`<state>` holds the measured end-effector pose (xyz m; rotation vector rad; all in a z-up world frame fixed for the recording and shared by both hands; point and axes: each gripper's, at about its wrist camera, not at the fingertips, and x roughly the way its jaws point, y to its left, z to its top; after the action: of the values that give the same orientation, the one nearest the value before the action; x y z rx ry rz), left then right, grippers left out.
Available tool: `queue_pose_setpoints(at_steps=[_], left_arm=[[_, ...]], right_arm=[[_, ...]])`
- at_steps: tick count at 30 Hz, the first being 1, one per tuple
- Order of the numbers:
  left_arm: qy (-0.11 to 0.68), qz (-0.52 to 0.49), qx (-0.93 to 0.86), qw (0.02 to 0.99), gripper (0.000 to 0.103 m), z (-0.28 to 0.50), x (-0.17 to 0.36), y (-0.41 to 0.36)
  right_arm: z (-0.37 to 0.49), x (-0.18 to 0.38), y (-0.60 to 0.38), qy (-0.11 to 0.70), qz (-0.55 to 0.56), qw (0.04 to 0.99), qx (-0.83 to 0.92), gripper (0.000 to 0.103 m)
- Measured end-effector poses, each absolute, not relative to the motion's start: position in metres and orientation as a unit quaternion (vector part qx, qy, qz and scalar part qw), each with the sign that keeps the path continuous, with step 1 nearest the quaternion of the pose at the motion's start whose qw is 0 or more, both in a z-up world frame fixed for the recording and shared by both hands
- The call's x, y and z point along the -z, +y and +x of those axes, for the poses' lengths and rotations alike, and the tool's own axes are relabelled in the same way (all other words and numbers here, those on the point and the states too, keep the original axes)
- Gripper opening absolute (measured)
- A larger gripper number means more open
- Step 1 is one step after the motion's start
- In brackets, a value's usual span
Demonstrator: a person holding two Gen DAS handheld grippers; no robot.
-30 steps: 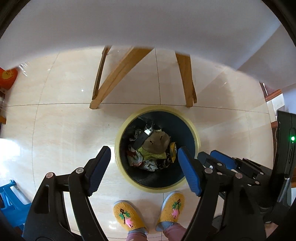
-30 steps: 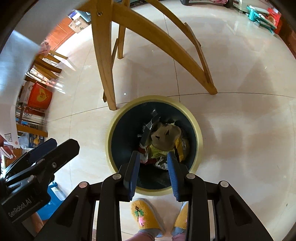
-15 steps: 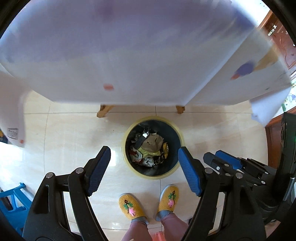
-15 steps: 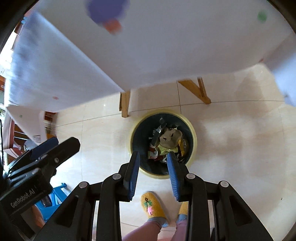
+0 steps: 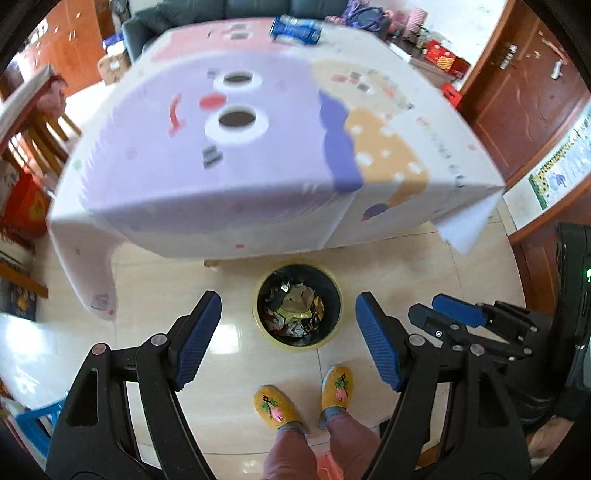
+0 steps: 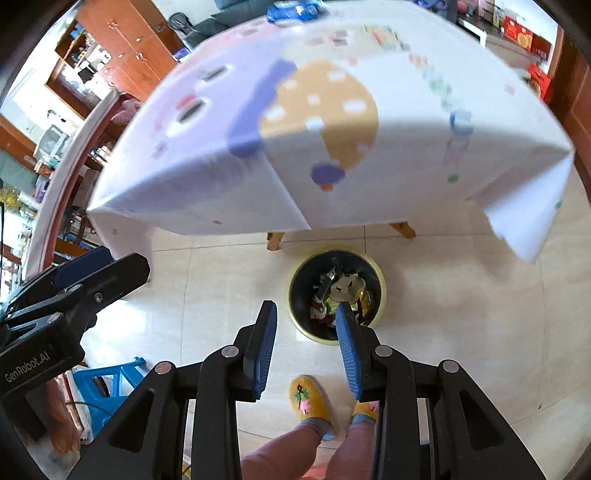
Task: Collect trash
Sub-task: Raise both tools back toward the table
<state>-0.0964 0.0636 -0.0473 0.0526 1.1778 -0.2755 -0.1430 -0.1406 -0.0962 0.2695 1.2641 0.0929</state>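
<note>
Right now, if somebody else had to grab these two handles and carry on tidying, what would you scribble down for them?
Left gripper: fingers wide open, holding nothing, high above the floor.
Right gripper: fingers open, narrower gap, also holding nothing.
Trash bin: on the tiled floor just in front of the table, by the person's yellow slippers. It already holds crumpled wrappers.
Table: covered by a cartoon-print cloth; a blue packet lies at the far edge. It is too blurred to say whether it is trash.
Done: some trash is binned.
Left: probably check the tabletop for more and bin what is trash.
</note>
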Motion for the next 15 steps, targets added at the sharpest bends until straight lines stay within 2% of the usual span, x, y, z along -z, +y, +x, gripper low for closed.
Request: queue_pose_setpoints(at_steps=[8,15], left_arm=[[0.497,0.038,0.151,0.854,0.073,-0.097,-0.053,0.07],[0.456,0.057,0.165,0.872,0.073,-0.081,-0.104,0.077]], right_arm=[[-0.143,-0.015,-0.135,0.526,0.107,0.842,-0.048,0.037],[-0.131,-0.08,-0.134,0.466,0.108,0.878,-0.035,0.043]])
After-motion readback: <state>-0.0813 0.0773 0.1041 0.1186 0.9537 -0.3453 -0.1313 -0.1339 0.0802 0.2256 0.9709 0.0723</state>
